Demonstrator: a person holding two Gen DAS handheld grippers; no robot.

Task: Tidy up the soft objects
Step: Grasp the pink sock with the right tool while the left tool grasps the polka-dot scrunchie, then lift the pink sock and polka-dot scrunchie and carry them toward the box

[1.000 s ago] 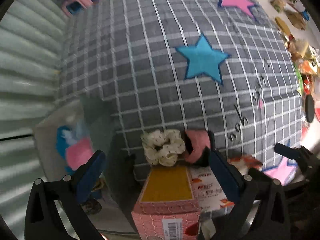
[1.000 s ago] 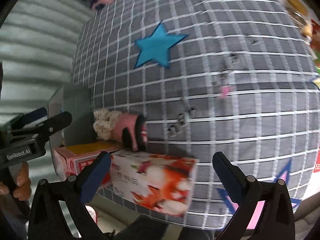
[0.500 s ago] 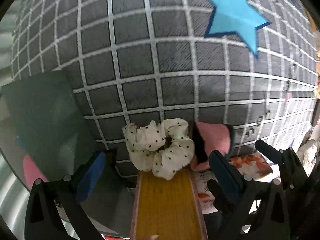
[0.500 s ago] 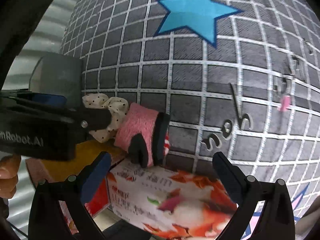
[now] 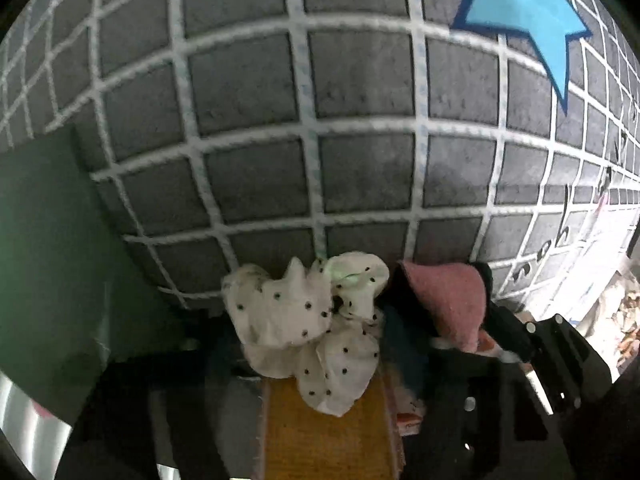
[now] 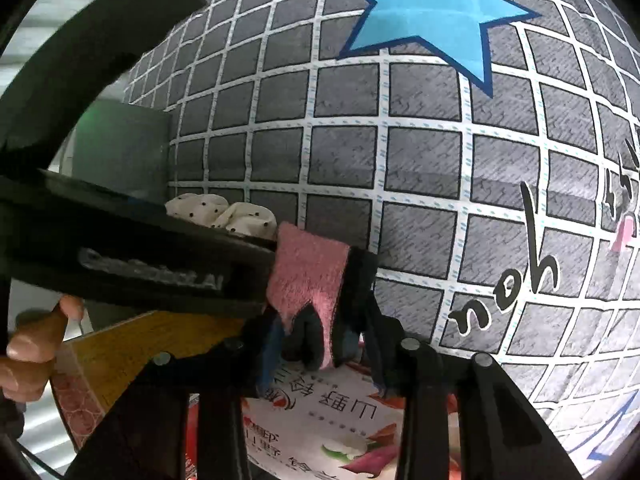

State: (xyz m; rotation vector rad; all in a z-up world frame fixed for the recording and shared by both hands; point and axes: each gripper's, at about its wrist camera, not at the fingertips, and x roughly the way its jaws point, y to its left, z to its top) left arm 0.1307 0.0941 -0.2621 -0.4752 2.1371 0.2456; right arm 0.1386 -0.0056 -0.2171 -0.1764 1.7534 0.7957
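A cream scrunchie with black dots (image 5: 316, 332) lies on the yellow top of a pink box (image 5: 324, 436), against the grey checked bedspread (image 5: 320, 120). My left gripper (image 5: 316, 344) has closed around the scrunchie. A pink and black sock (image 6: 312, 280) sits beside it on a white snack box (image 6: 344, 428). My right gripper (image 6: 320, 344) is shut on the sock's lower edge. The scrunchie (image 6: 224, 212) peeks over the left gripper's arm in the right wrist view. The sock (image 5: 448, 300) shows to the scrunchie's right in the left wrist view.
A dark green bin wall (image 5: 44, 264) stands left of the boxes. The bedspread has a blue star (image 6: 432, 16) and black lettering (image 6: 512, 280). A person's fingers (image 6: 32, 344) hold the left gripper.
Both grippers moved forward and closed: the left around the scrunchie, the right onto the sock. The view is much closer to the bedspread.
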